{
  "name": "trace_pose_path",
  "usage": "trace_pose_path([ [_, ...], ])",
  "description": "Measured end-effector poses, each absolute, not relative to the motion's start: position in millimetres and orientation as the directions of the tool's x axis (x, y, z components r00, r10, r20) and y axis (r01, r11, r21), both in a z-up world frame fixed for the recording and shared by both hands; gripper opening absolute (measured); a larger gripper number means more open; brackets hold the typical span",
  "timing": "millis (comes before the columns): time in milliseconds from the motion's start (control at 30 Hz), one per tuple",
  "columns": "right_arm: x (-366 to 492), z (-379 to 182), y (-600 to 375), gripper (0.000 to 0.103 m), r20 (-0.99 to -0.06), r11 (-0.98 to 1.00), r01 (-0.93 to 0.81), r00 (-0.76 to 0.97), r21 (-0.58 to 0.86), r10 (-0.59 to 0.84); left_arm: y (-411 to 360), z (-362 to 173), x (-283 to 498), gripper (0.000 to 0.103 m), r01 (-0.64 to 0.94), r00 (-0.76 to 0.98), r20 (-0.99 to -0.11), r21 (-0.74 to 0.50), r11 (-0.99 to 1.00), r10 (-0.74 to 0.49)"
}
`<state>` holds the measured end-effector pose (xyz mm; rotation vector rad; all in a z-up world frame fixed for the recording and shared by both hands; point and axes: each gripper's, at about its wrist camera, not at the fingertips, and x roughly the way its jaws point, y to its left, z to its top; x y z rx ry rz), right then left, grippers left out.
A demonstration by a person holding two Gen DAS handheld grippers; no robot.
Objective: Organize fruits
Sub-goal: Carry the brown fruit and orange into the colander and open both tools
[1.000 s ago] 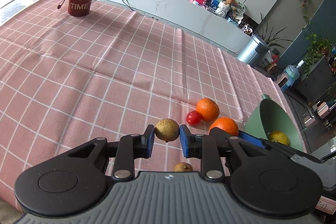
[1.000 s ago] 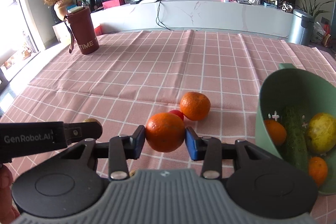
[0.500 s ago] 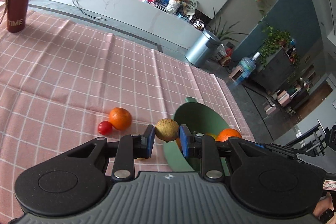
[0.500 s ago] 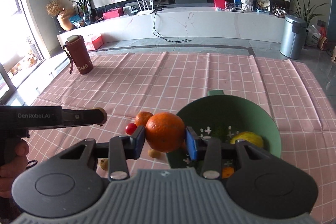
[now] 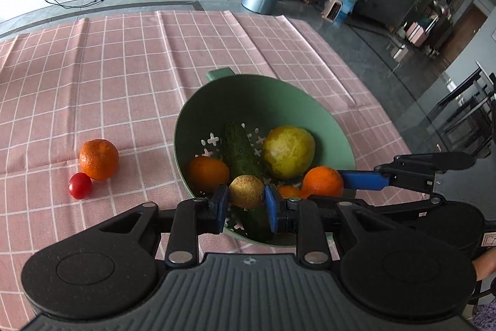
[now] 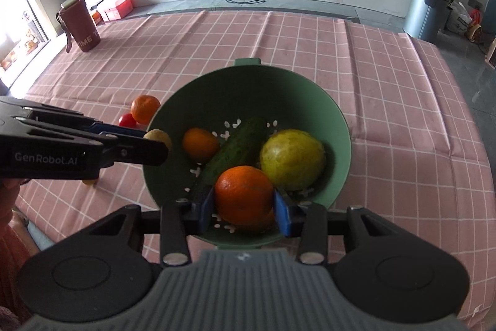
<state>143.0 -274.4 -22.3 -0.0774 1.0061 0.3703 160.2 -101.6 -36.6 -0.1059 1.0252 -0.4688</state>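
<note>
My left gripper [image 5: 246, 202] is shut on a small brownish-yellow fruit [image 5: 246, 191] and hangs over the near-left rim of the green colander bowl [image 5: 279, 92]. My right gripper [image 6: 243, 208] is shut on an orange [image 6: 243, 194] above the bowl's near side. That held orange [image 5: 322, 181] shows in the left wrist view too. Inside the bowl lie a cucumber [image 6: 238, 145], a yellow-green round fruit [image 6: 293, 158] and a small orange [image 6: 200, 143]. On the cloth left of the bowl sit a loose orange [image 5: 98, 158] and a cherry tomato [image 5: 80, 185].
A pink checked cloth [image 6: 310, 45] covers the table. A dark red tumbler [image 6: 81, 24] stands at the far left. Under my left gripper's arm a small fruit [image 6: 90, 181] peeks out on the cloth. The table's right edge drops to the floor, with a bin [image 6: 426, 10] beyond.
Both grippers have carried their fruit rightward from the loose fruit on the cloth to above the green bowl. The left gripper has also rolled. The grips have not changed.
</note>
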Motion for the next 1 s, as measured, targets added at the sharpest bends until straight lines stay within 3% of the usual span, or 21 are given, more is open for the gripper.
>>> trace_pose_path([
  [233, 161.6, -37.3, -277.5, 0.038, -0.861, 0.934, -0.352, 0.453, 0.064, 0.23, -121.8, -52.3, 173.2, 0.029, 0.374, 0.364, -0.873, -0.182, 0.909, -0.325],
  [500, 170.7, -45.3, -277.0, 0.038, -0.844, 0.913, -0.39, 0.445, 0.118, 0.299, -132.2, -55.6, 178.7, 0.029, 0.443, 0.361, -0.895, -0.081, 0.893, -0.26],
  [1000, 173.8, -50.9, -275.7, 0.039, -0.845, 0.903, -0.407, 0.426, 0.139, 0.323, -132.4, -59.2, 179.7, 0.036, 0.511, 0.368, -0.884, -0.065, 0.857, -0.286],
])
